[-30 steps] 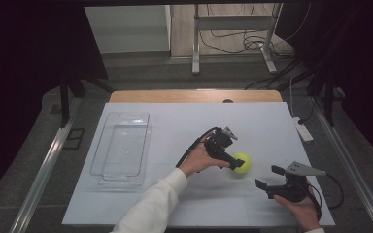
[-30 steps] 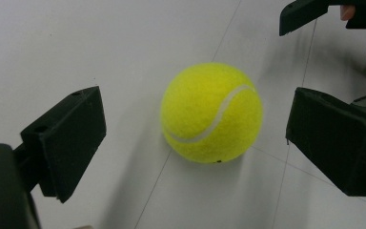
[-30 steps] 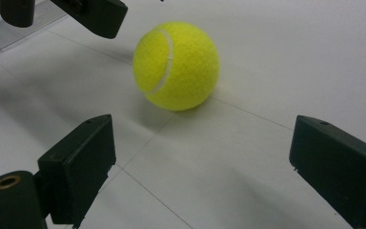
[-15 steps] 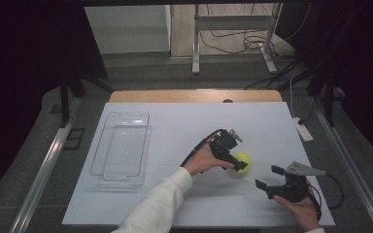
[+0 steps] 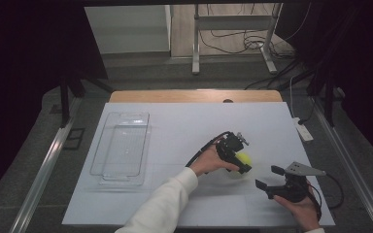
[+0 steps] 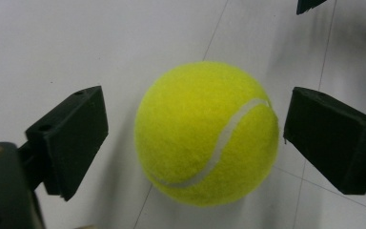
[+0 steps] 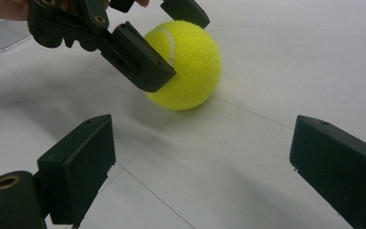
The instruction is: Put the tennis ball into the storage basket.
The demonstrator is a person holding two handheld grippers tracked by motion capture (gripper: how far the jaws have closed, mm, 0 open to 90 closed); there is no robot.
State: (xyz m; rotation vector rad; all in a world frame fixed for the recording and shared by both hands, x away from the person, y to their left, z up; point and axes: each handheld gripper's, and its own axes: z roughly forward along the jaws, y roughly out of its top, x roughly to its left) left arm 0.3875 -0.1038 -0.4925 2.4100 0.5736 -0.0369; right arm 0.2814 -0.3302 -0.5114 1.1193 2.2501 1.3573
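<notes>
Readable text: none in any view.
Tennis ball (image 6: 207, 133): plain yellow felt with a white seam, no brand or number legible.
Tool faces: black, unmarked.
Clear tray (image 5: 121, 145): no label visible.
Counter (image 5: 184, 126): plain white, thin lines only, no writing.

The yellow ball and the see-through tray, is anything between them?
Only the person's left hand and bare white table lie between tennis ball and clear tray, in the high view.

Black left gripper (image 5: 238, 158) trailing a looped black cable, white sleeve (image 5: 162, 206) behind it; right gripper (image 5: 267, 177), black too, wears a grey three-cornered plate.
</notes>
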